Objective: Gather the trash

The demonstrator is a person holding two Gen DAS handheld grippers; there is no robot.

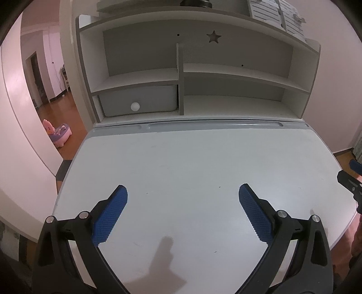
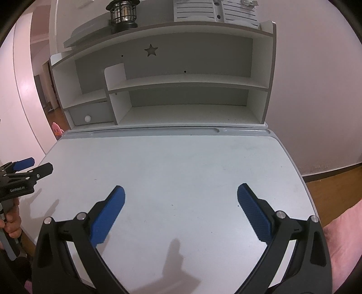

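Note:
My left gripper (image 1: 182,192) is open and empty above the white desk top (image 1: 192,162). My right gripper (image 2: 181,192) is open and empty above the same desk (image 2: 181,162). The left gripper also shows at the left edge of the right wrist view (image 2: 29,167), held in a hand. Part of the right gripper shows at the right edge of the left wrist view (image 1: 353,178). No trash shows on the desk in either view.
A white shelf hutch (image 1: 181,74) stands at the desk's back, with a grey drawer (image 1: 138,101) with a round white knob at lower left. A black lantern (image 2: 122,15) sits on the hutch top. A pink toy (image 1: 57,132) is on the wooden floor at left.

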